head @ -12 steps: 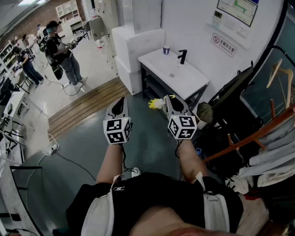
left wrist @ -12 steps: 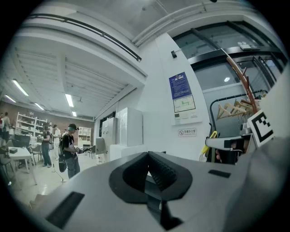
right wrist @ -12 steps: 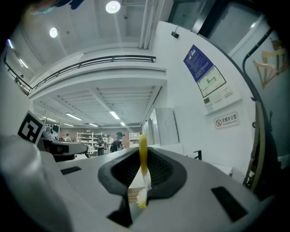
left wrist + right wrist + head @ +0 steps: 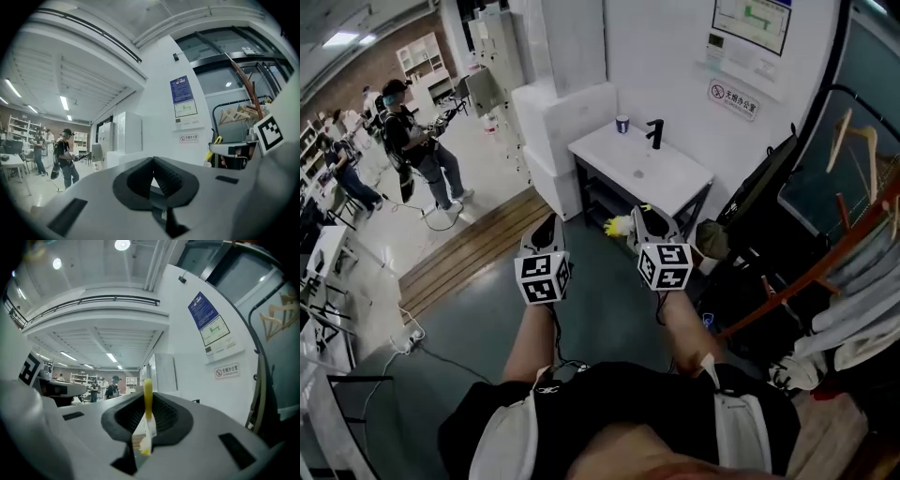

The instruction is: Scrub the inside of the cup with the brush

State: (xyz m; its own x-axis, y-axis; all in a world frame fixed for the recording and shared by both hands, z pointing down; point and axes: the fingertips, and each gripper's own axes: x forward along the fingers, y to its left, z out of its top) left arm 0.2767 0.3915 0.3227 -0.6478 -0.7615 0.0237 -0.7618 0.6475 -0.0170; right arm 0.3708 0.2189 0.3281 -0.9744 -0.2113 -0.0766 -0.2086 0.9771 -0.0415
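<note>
A small dark cup [image 4: 622, 123] stands at the back of a white sink table [image 4: 675, 178], next to a black tap [image 4: 654, 133]. Both grippers are held out in front of the person's body, well short of that table. My right gripper [image 4: 645, 215] is shut on a yellow brush [image 4: 619, 226]; the brush handle [image 4: 148, 390] stands upright between the pads, with the bristles low down. Beside it, my left gripper [image 4: 546, 226] has its jaws [image 4: 153, 161] shut with nothing between them.
White cabinets [image 4: 564, 111] stand left of the sink table. A dark rack with wooden hangers and clothes [image 4: 825, 272] fills the right side. People [image 4: 414, 142] stand on the far left beyond a wooden floor strip [image 4: 469, 246]. A cable [image 4: 431, 356] lies on the grey floor.
The sink table and cup have shifted down and left in the head view and look a little closer. Both grippers keep the same pose, with the brush still held.
</note>
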